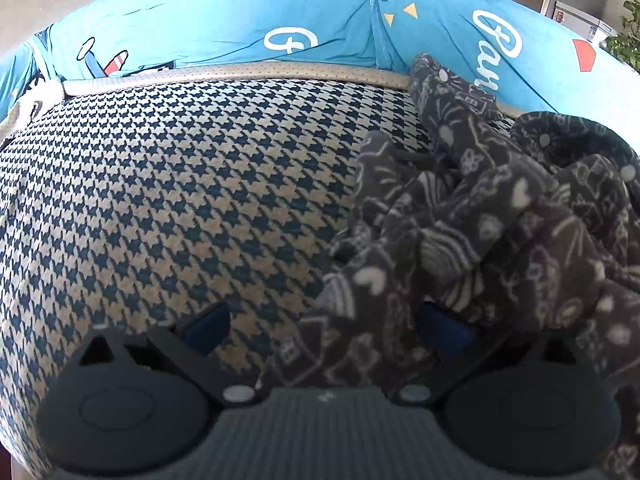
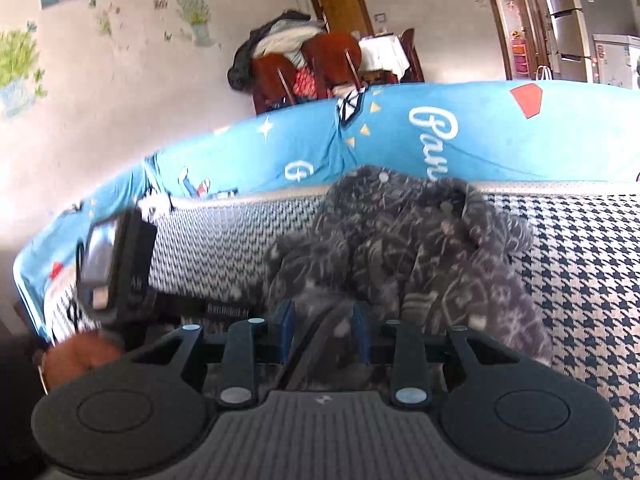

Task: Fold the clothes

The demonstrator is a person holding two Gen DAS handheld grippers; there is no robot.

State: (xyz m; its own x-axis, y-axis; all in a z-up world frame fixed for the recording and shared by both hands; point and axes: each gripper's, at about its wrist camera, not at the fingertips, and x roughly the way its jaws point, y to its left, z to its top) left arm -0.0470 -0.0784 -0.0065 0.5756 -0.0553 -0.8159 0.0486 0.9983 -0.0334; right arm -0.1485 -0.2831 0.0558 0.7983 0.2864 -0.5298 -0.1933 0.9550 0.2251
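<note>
Right gripper: jaws drawn close on a ridge of the garment, cloth pinched between the blue pads. Left gripper: jaws spread wide; the right finger is partly under a fold, the left finger over bare seat, nothing clamped. In the right view the left gripper shows at the left edge, with part of a hand below it.

The garment is a dark grey fleece piece with a pale doodle print of hearts and small figures. It lies bunched, not folded, on the houndstooth seat, and its far end reaches the blue cover at the back.

Handling, by judgement: soft, thick, light, limp. It will sag and drag on the woven seat rather than slide, and it has no stiffness to hold a crease. The best hold is likely a hem or a corner, through one layer; the pictures do not settle which edge is which in this heap.

Writing: white script on the cover, part hidden by the garment, reading about "Par"; a lone looped letter stands further left. No brand can be read on the grippers.
</note>
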